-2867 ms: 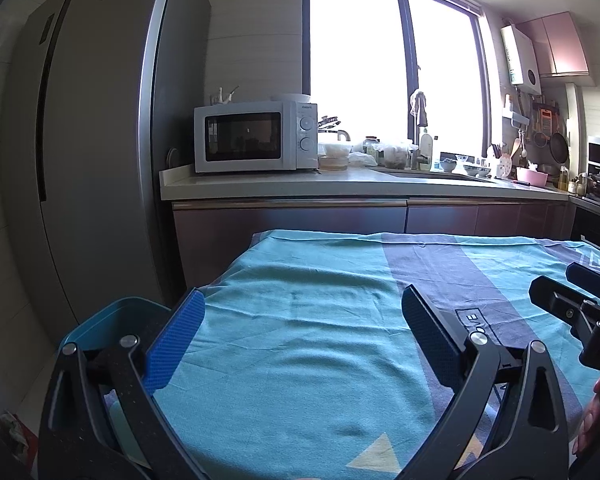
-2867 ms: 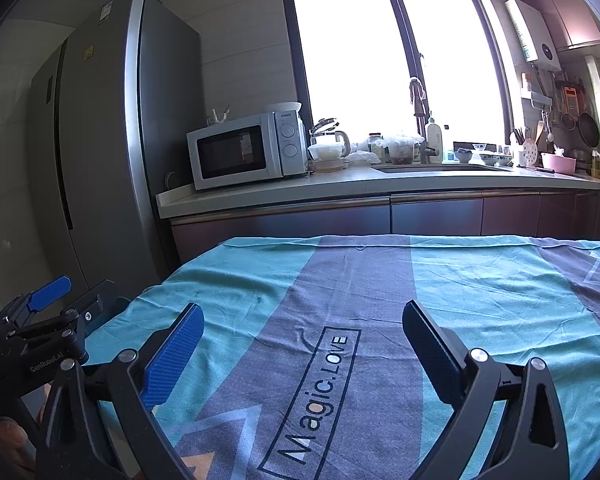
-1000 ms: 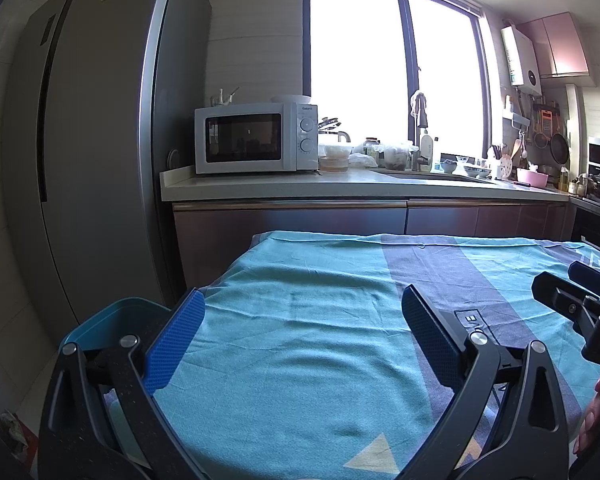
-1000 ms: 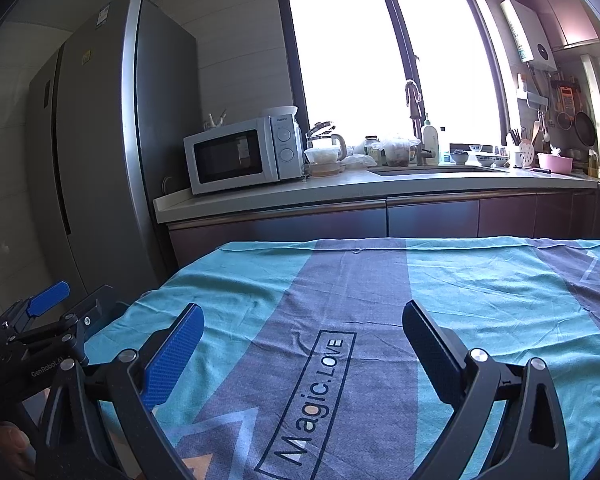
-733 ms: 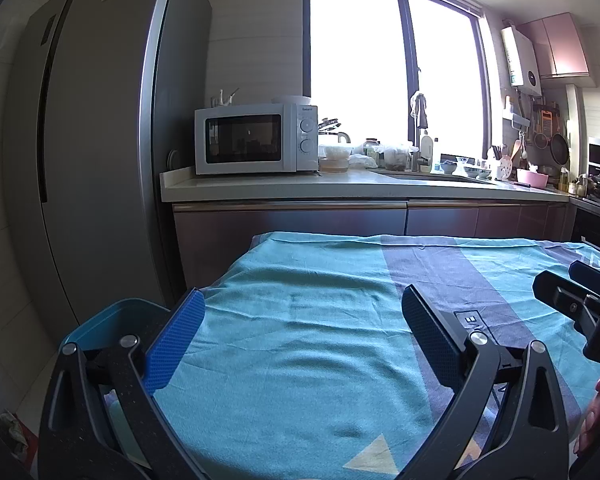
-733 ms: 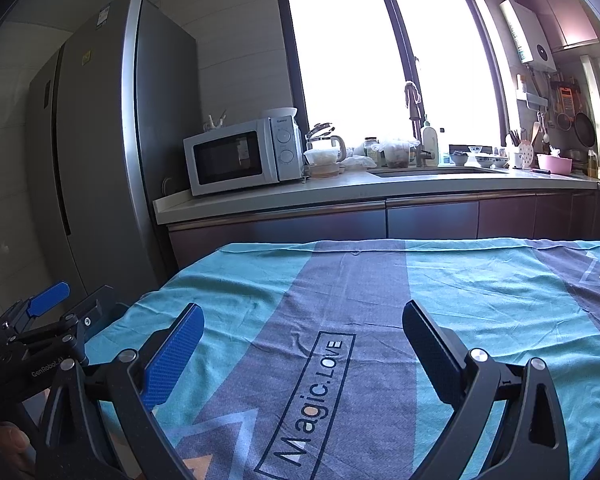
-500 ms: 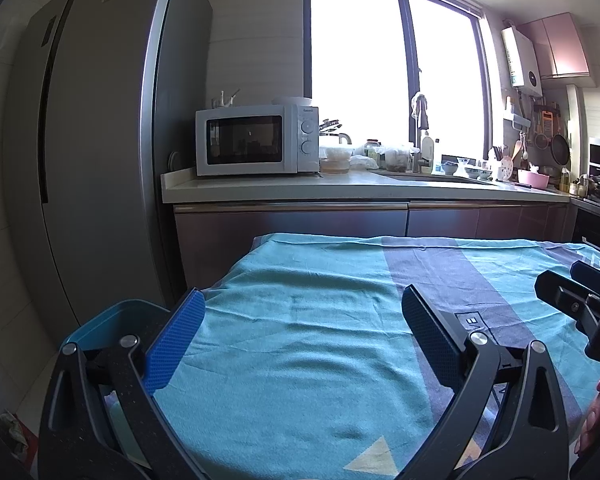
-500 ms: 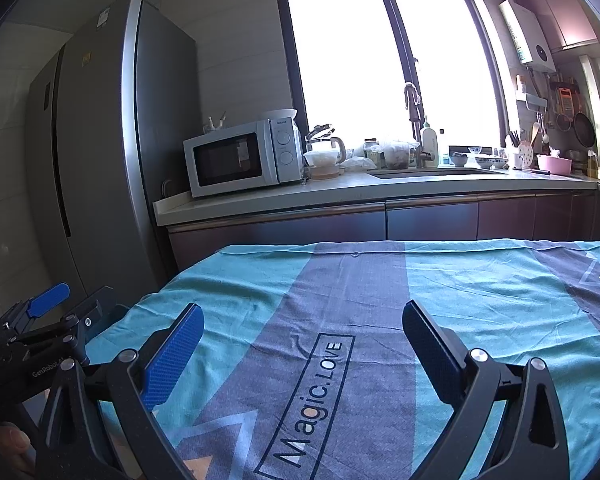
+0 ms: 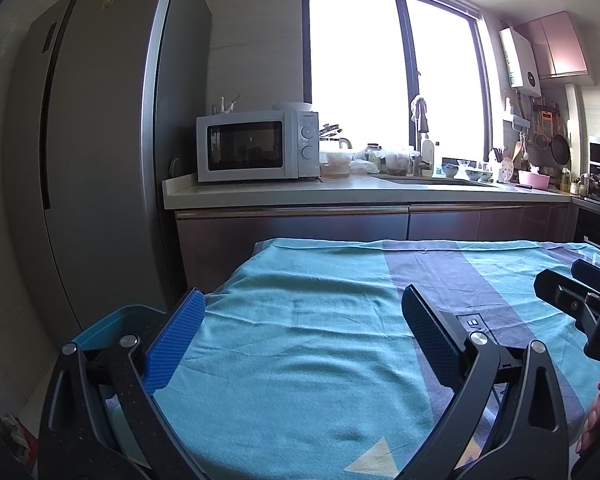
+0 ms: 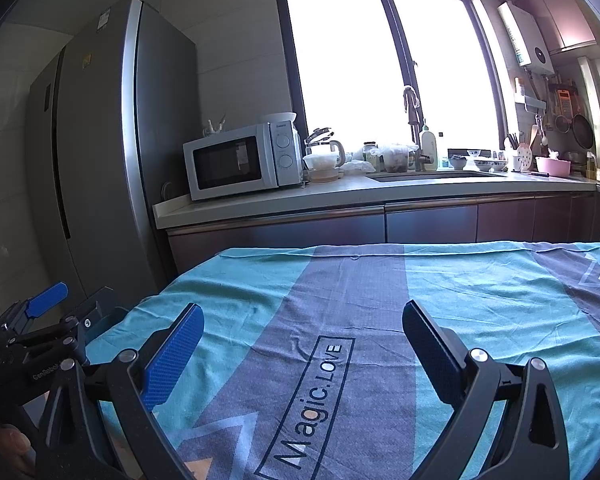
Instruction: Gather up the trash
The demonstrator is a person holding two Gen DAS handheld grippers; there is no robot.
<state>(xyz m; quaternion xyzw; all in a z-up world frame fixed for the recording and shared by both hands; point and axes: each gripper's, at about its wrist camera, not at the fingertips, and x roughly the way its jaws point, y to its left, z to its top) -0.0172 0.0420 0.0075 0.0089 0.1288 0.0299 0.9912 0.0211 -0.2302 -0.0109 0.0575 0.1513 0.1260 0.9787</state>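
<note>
Fingers of my left gripper (image 9: 300,336) and right gripper (image 10: 300,344) spread wide, holding nothing, above the cloth-covered table (image 10: 340,280). Blue bin (image 9: 100,324) sits beside its left edge; trash isn't visible.

Teal cloth (image 10: 480,304) with grey stripe, blue bin (image 9: 112,322), white microwave (image 10: 240,162).

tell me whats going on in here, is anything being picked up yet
Not yet. A person holds two grippers over a table covered with a teal and grey cloth. The left gripper and the right gripper are both open and hold nothing. No trash shows on the cloth in either view. A blue bin sits by the table's left edge, near the fridge.
</note>
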